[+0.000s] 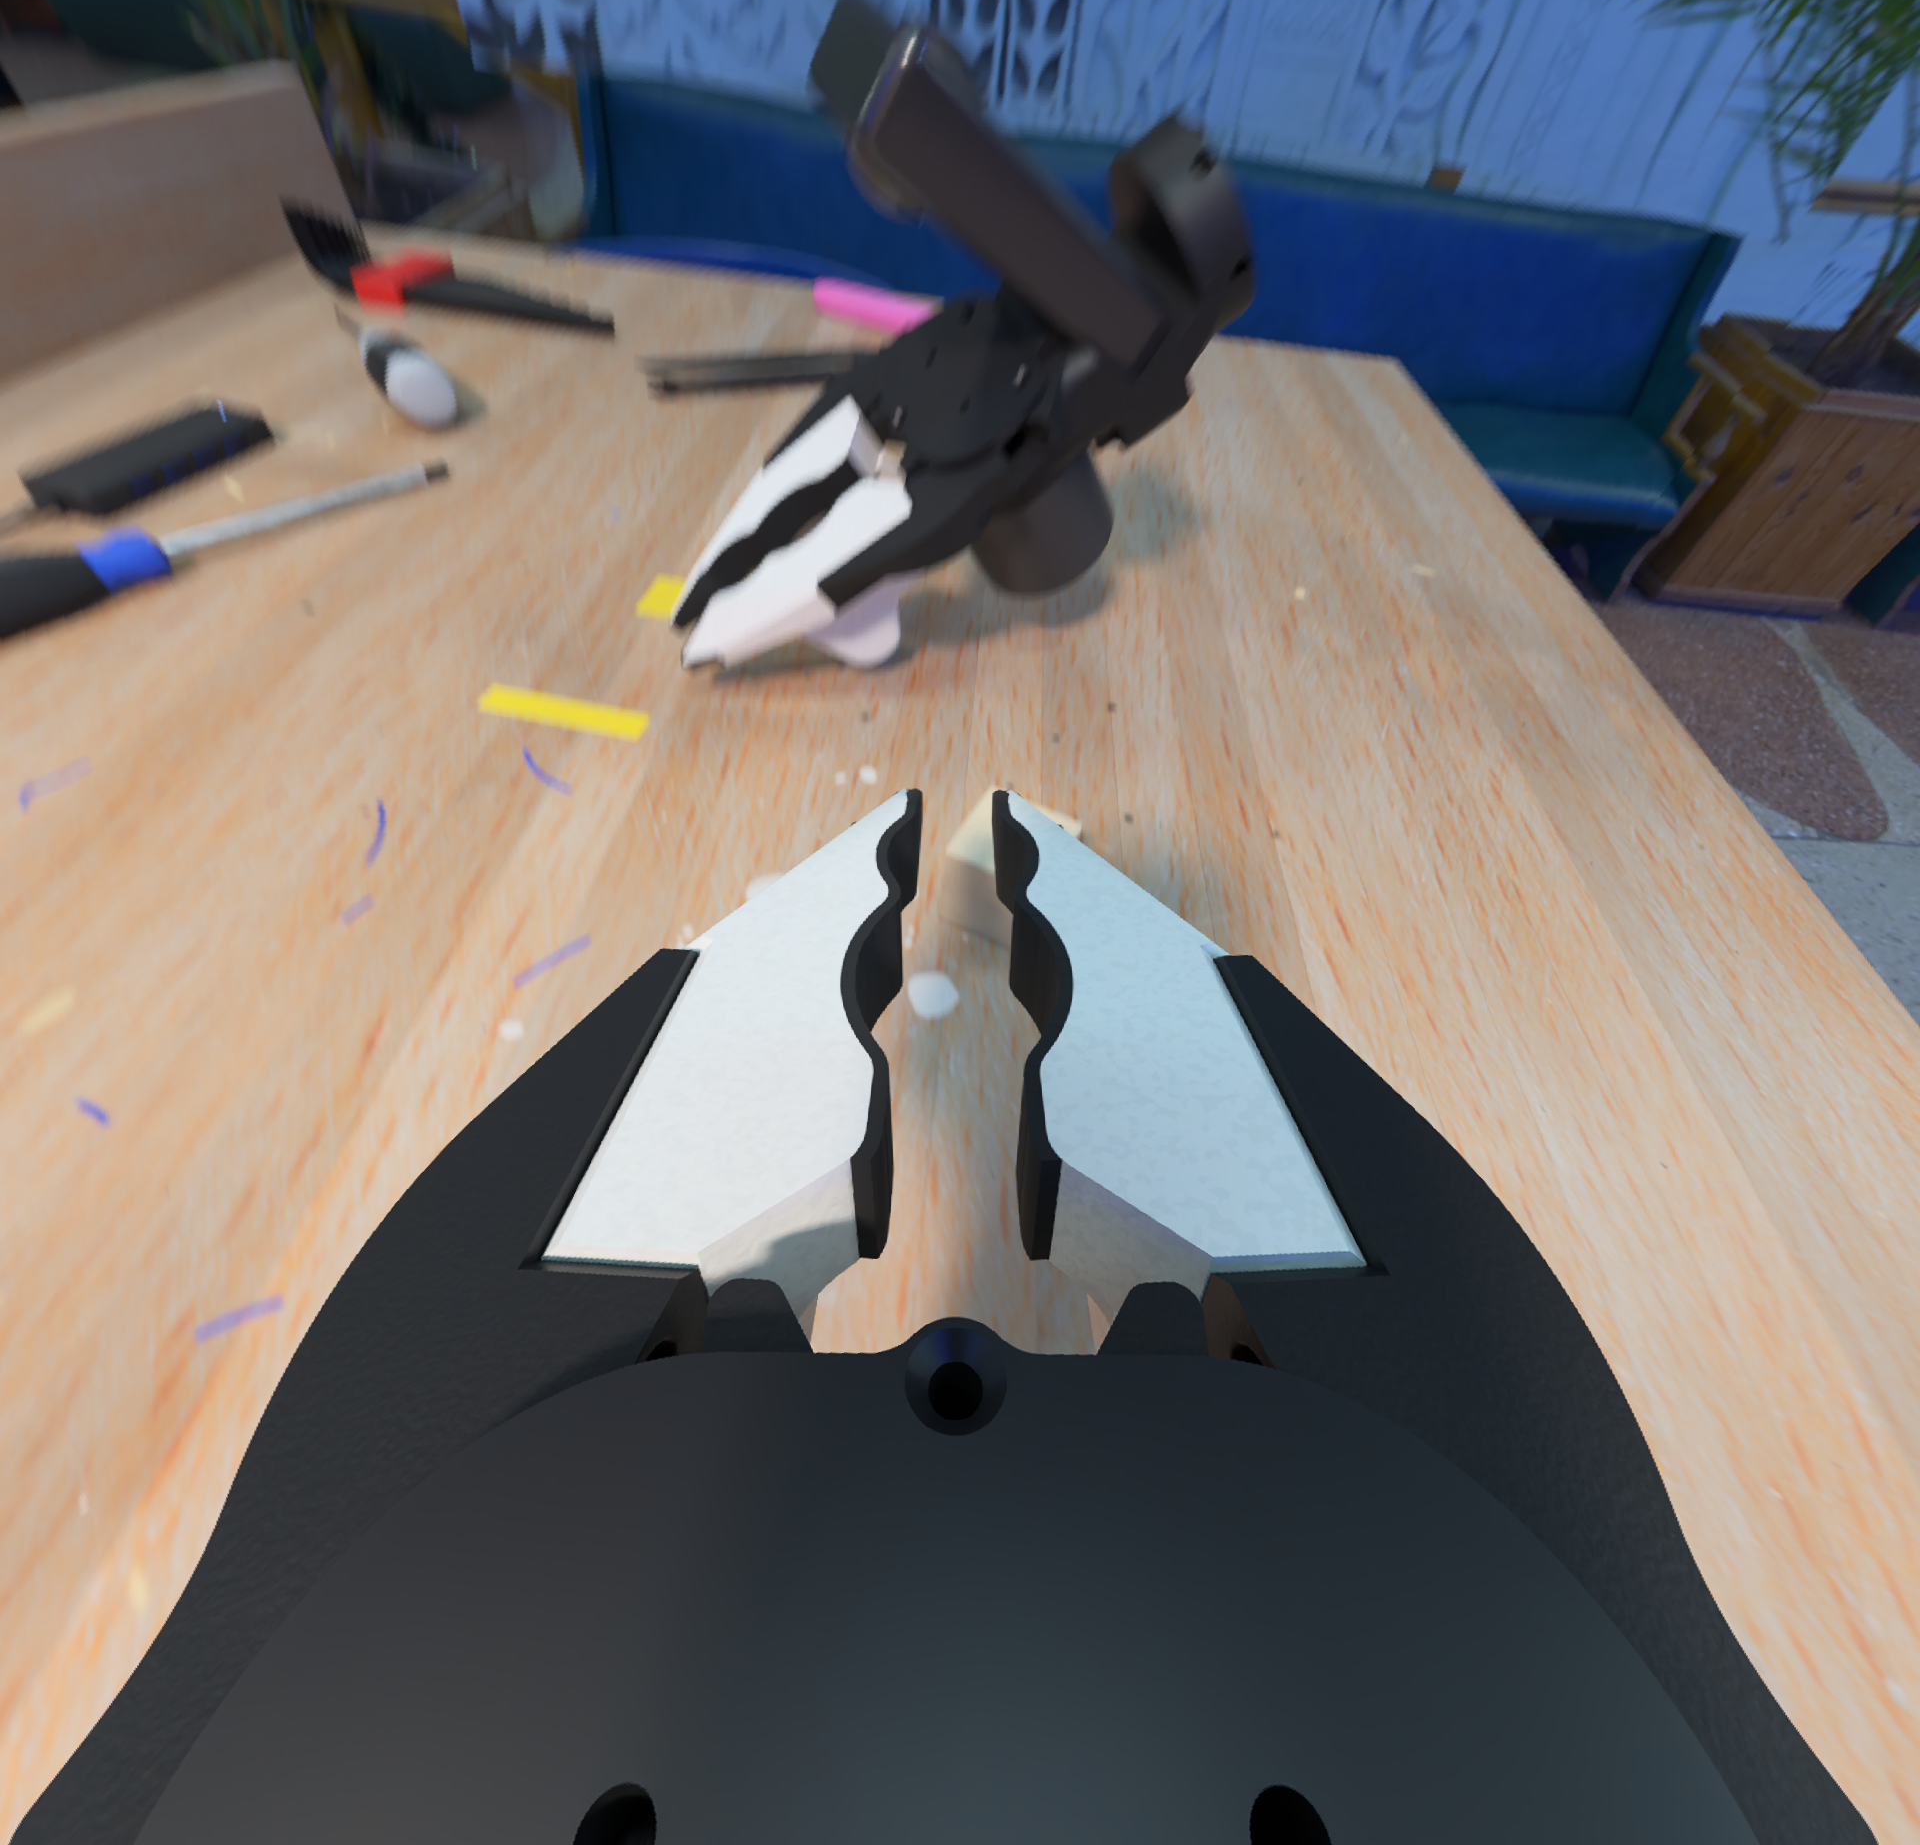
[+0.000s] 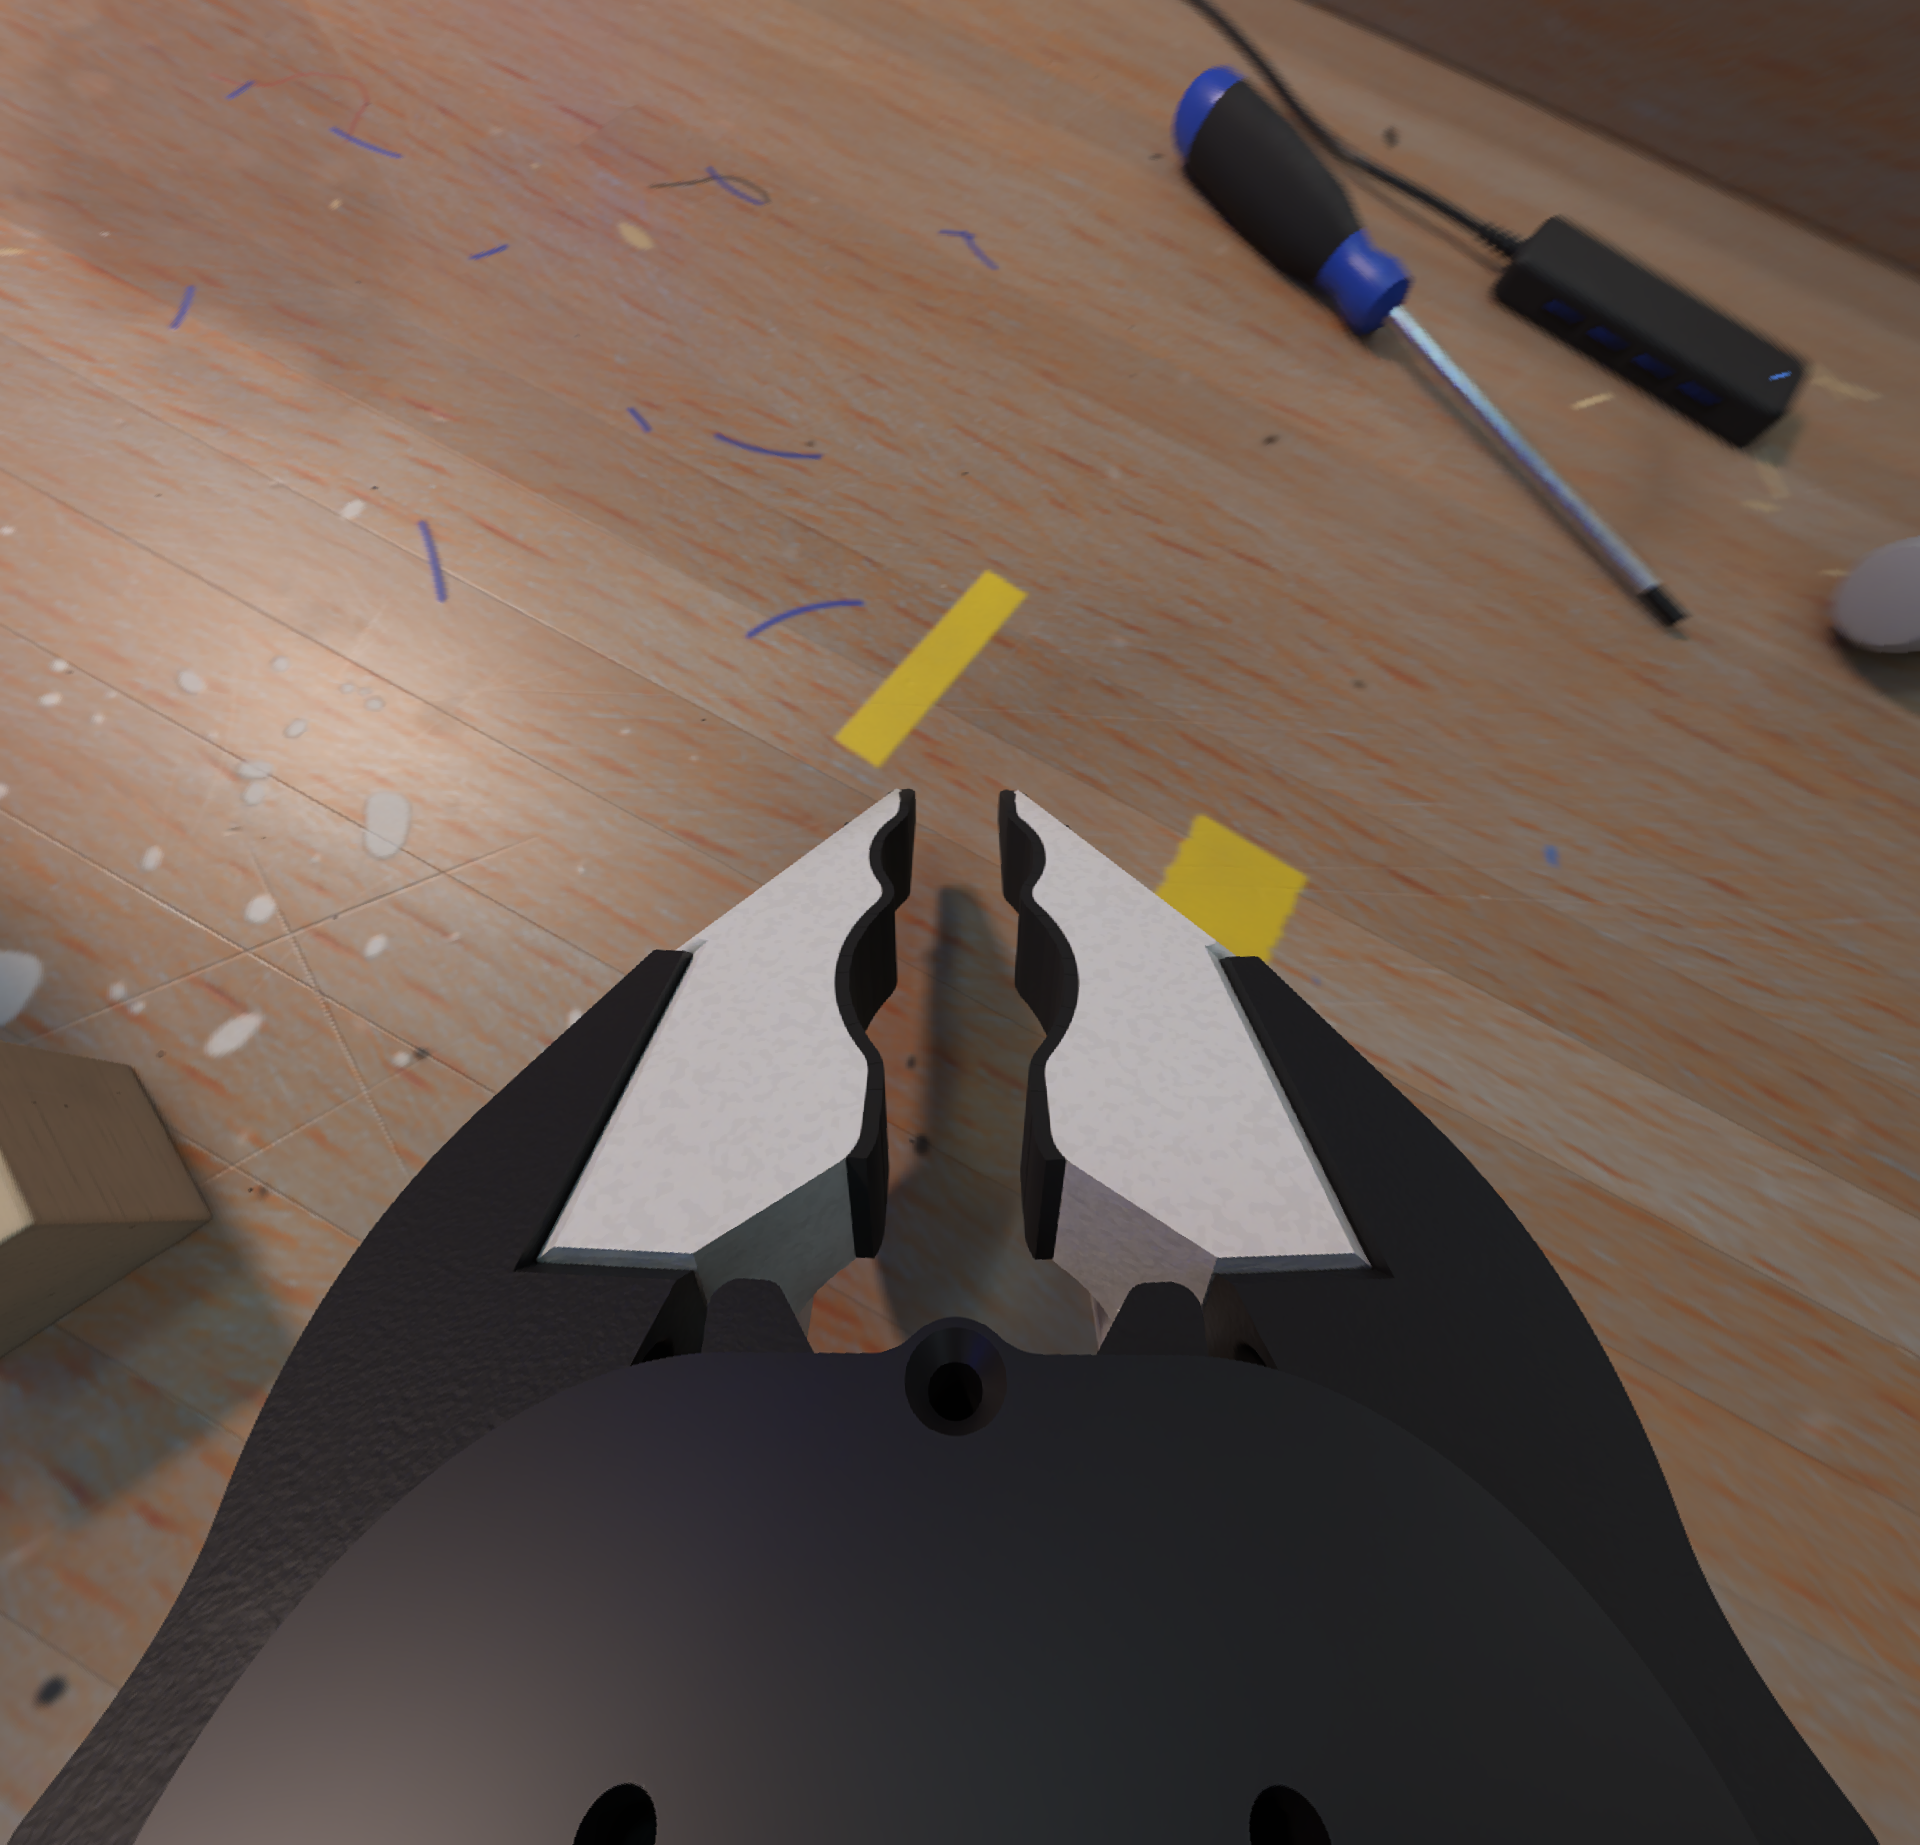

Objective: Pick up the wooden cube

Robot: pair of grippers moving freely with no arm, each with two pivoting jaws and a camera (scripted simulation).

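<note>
The wooden cube (image 1: 971, 839) is a pale block resting on the wooden table (image 1: 1299, 756). It lies just beyond my left gripper's (image 1: 957, 798) fingertips, partly hidden behind the right finger. The left jaws stand shut with a narrow slit between them and hold nothing. In the right wrist view the cube (image 2: 73, 1151) sits at the lower left edge, well left of my right gripper (image 2: 957, 798). That gripper is also shut and empty, low over the table. It shows in the left wrist view (image 1: 701, 642) too, tilted down, farther along the table.
Two yellow tape strips (image 2: 930, 668) (image 2: 1231, 886) lie by the right fingertips. A blue-and-black screwdriver (image 2: 1288, 206), a black hub with a cable (image 2: 1652, 330) and a white rounded object (image 2: 1881, 595) lie farther off. The table's right edge (image 1: 1621, 652) drops to the floor.
</note>
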